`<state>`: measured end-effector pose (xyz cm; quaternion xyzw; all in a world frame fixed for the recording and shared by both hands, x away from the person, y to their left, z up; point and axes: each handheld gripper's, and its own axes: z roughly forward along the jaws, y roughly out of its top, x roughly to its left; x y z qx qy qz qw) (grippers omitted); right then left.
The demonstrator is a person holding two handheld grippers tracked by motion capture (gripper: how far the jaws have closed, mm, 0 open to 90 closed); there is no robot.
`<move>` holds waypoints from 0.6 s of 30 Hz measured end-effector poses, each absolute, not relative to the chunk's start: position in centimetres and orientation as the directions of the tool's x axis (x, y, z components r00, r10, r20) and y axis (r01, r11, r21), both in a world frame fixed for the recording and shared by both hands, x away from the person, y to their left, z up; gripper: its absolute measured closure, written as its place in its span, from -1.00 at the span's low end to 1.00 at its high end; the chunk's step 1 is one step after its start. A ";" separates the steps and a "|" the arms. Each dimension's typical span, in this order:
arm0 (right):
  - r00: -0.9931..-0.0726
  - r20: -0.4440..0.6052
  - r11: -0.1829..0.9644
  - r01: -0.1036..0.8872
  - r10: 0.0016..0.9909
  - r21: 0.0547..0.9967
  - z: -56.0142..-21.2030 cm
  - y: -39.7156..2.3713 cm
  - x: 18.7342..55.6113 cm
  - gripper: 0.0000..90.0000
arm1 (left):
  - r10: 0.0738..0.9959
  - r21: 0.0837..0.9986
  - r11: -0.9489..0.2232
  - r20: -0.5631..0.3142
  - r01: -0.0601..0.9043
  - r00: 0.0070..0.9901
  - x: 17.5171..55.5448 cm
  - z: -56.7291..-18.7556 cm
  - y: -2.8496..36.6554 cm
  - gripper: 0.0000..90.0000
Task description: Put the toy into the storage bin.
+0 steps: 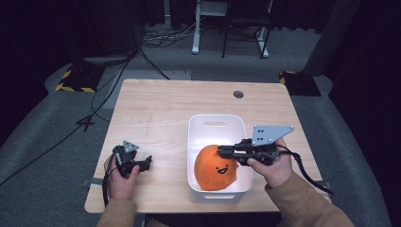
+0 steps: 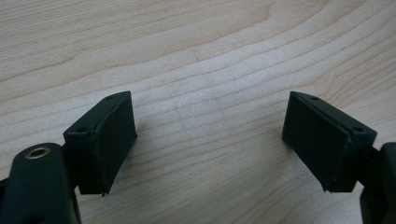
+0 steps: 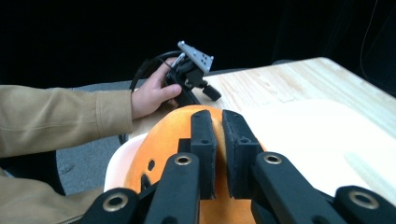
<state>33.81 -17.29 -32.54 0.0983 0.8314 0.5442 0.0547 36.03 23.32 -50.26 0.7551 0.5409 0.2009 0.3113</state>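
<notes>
Orange plush toy (image 1: 216,168) in the white bin (image 1: 215,124) near the front edge of the surface (image 1: 165,104), right of middle. Right gripper (image 1: 221,152) over the bin, jaws pinched on the top of the toy. Left gripper (image 1: 147,162) near the front left corner, low over bare wood, jaws spread wide, nothing between them.
</notes>
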 end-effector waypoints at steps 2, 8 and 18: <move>-0.974 0.029 0.394 0.117 0.223 0.911 -32.9 -17.5 33.7 0.87 | 0.942 0.687 -0.221 -0.034 0.692 0.334 36.0 -50.3 23.3 -0.60; -0.978 0.030 0.424 0.117 0.207 0.898 -33.5 -17.5 33.0 0.86 | 0.942 0.687 -0.221 -0.033 0.692 0.334 36.0 -50.3 23.3 -0.60; -0.975 0.075 0.450 0.164 0.208 0.878 -35.6 -18.2 33.0 0.84 | 0.943 0.690 -0.219 -0.032 0.689 0.332 36.0 -50.3 23.3 -0.60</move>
